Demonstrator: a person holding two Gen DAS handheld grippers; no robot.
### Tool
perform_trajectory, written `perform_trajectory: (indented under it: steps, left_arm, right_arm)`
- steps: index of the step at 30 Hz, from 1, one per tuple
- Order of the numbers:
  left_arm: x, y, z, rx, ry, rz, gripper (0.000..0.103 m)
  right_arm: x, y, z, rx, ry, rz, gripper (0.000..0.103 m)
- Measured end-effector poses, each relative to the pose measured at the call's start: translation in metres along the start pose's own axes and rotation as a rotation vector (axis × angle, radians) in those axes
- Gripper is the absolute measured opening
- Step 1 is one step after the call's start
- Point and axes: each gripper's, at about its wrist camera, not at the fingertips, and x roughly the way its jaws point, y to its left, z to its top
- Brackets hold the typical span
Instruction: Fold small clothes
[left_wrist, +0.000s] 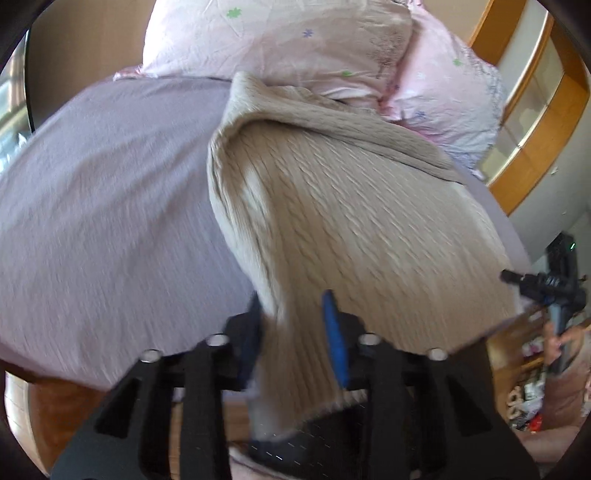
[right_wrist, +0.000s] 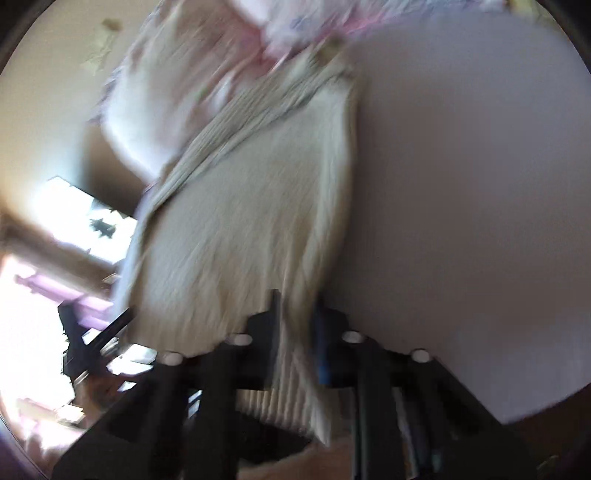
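Observation:
A beige cable-knit sweater lies spread on a lilac bed sheet. My left gripper is shut on the sweater's near edge, and a strip of knit hangs down between its jaws. My right gripper is shut on another part of the near edge of the same sweater, with the ribbed hem hanging below its fingers. The right wrist view is blurred by motion. The right gripper also shows in the left wrist view at the far right, beside the sweater's corner.
Pink flowered pillows lie at the head of the bed behind the sweater. A wooden cabinet with glass stands at the right. Clutter lies on the floor at lower right. The sheet shows bare in the right wrist view.

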Motion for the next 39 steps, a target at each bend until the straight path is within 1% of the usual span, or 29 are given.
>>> perform_trajectory:
  steps: [1,2,4,6,8,10,11,12,13,14,15,16,17,19,20,22,23,25,27,28,29,30,31,32,33,35,36,38,39]
  left_arm:
    - [0.000,-0.001,-0.005,-0.015,0.015,-0.030,0.012]
    - [-0.002,-0.002,-0.006,-0.020,0.011,-0.033,0.011]
    - [-0.005,0.001,0.002,-0.039,0.011,-0.070,0.010]
    - [-0.012,0.009,0.017,-0.081,-0.019,-0.108,0.010]
    - [-0.021,0.019,0.042,-0.120,-0.069,-0.147,0.010]
    - [-0.023,0.027,0.077,-0.137,-0.121,-0.132,0.010]
    - [-0.019,0.032,0.101,-0.143,-0.144,-0.117,0.010]
    - [-0.010,0.037,0.128,-0.155,-0.157,-0.098,0.010]
    - [-0.004,0.039,0.142,-0.165,-0.162,-0.088,0.010]
    - [0.014,0.045,0.173,-0.184,-0.165,-0.061,0.010]
    - [0.028,0.047,0.193,-0.189,-0.163,-0.035,0.010]
    - [0.040,0.049,0.208,-0.197,-0.162,-0.015,0.010]
    - [0.062,0.053,0.231,-0.203,-0.151,0.015,0.010]
    - [0.094,0.058,0.255,-0.213,-0.125,0.054,0.010]
    - [0.112,0.060,0.270,-0.218,-0.110,0.078,0.009]
    - [0.133,0.063,0.288,-0.211,-0.094,0.094,0.009]
    - [0.146,0.064,0.298,-0.201,-0.081,0.117,0.010]
    - [0.166,0.072,0.312,-0.218,-0.041,0.129,0.010]
    - [0.173,0.084,0.314,-0.292,-0.014,0.078,0.010]
    - [0.174,0.091,0.316,-0.330,-0.012,0.042,0.011]
    - [0.169,0.097,0.314,-0.366,-0.024,-0.014,0.010]
    - [0.165,0.102,0.315,-0.386,-0.046,-0.059,0.011]
    - [0.159,0.107,0.316,-0.405,-0.081,-0.105,0.011]
    - [0.151,0.112,0.315,-0.425,-0.128,-0.158,0.011]
    - [0.146,0.112,0.316,-0.433,-0.153,-0.193,0.011]
    - [0.137,0.107,0.317,-0.410,-0.179,-0.217,0.011]
    - [0.131,0.102,0.318,-0.374,-0.202,-0.233,0.011]
    - [0.123,0.098,0.317,-0.354,-0.246,-0.268,0.013]
    - [0.120,0.099,0.315,-0.358,-0.252,-0.273,0.014]
  right_arm:
    - [0.000,0.000,-0.008,-0.008,0.009,0.028,0.008]
    - [-0.002,0.000,-0.012,-0.006,0.003,0.059,0.007]
    - [-0.016,-0.001,-0.008,0.015,-0.065,0.145,0.007]
    - [-0.039,0.000,0.009,0.038,-0.180,0.238,0.006]
    - [-0.055,0.003,0.031,0.058,-0.278,0.313,0.006]
    - [-0.060,0.005,0.056,0.078,-0.336,0.355,0.006]
    - [-0.057,0.006,0.079,0.094,-0.372,0.375,0.006]
    - [-0.050,0.007,0.099,0.113,-0.393,0.381,0.006]
    - [-0.043,0.005,0.113,0.133,-0.405,0.385,0.006]
    - [-0.027,0.001,0.138,0.184,-0.419,0.390,0.006]
    - [-0.016,-0.006,0.155,0.221,-0.423,0.390,0.006]
    - [-0.003,-0.013,0.172,0.264,-0.428,0.372,0.006]
    - [0.012,-0.018,0.188,0.301,-0.431,0.350,0.006]
    - [0.046,-0.035,0.221,0.388,-0.422,0.280,0.006]
    - [0.064,-0.044,0.236,0.439,-0.412,0.263,0.006]
    - [0.081,-0.057,0.250,0.487,-0.415,0.244,0.006]
    - [0.087,-0.062,0.255,0.512,-0.427,0.231,0.008]
    - [0.100,-0.075,0.264,0.596,-0.418,0.175,0.010]
    - [0.109,-0.085,0.268,0.654,-0.398,0.160,0.018]
    - [0.108,-0.087,0.269,0.656,-0.416,0.165,0.034]
    - [0.104,-0.087,0.269,0.641,-0.446,0.161,0.065]
    - [0.095,-0.083,0.271,0.601,-0.500,0.124,0.077]
    - [0.089,-0.079,0.271,0.573,-0.537,0.102,0.081]
    - [0.080,-0.072,0.272,0.520,-0.583,0.078,0.081]
    - [0.077,-0.067,0.273,0.486,-0.591,0.095,0.080]
    - [0.074,-0.054,0.270,0.415,-0.584,0.146,0.080]
    - [0.074,-0.040,0.267,0.340,-0.560,0.167,0.080]
    - [0.079,-0.017,0.264,0.230,-0.523,0.151,0.080]
    - [0.082,-0.005,0.262,0.172,-0.507,0.134,0.080]
